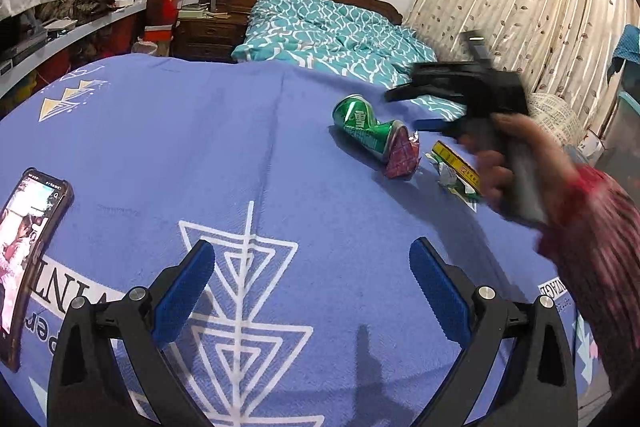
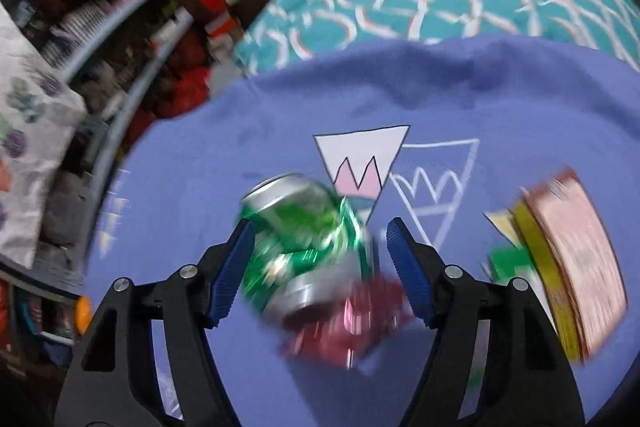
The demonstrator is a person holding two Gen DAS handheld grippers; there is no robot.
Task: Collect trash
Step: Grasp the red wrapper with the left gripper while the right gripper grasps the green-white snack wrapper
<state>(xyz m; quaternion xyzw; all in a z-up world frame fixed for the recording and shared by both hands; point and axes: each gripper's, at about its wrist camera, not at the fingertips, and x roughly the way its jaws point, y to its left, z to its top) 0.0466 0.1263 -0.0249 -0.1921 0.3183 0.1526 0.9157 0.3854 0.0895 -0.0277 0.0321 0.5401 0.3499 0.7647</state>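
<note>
Crushed can framed between the parted jaws of the right gripper

In the right wrist view the green can (image 2: 304, 247) lies low centre on the blue cloth (image 2: 200, 167), long axis slanting upper left to lower right, a red wrapper (image 2: 352, 327) at its lower end; the right gripper (image 2: 320, 267) is held apart around it, contact unclear through blur. The left gripper (image 1: 312, 295), also apart and empty, is farther off.
</note>
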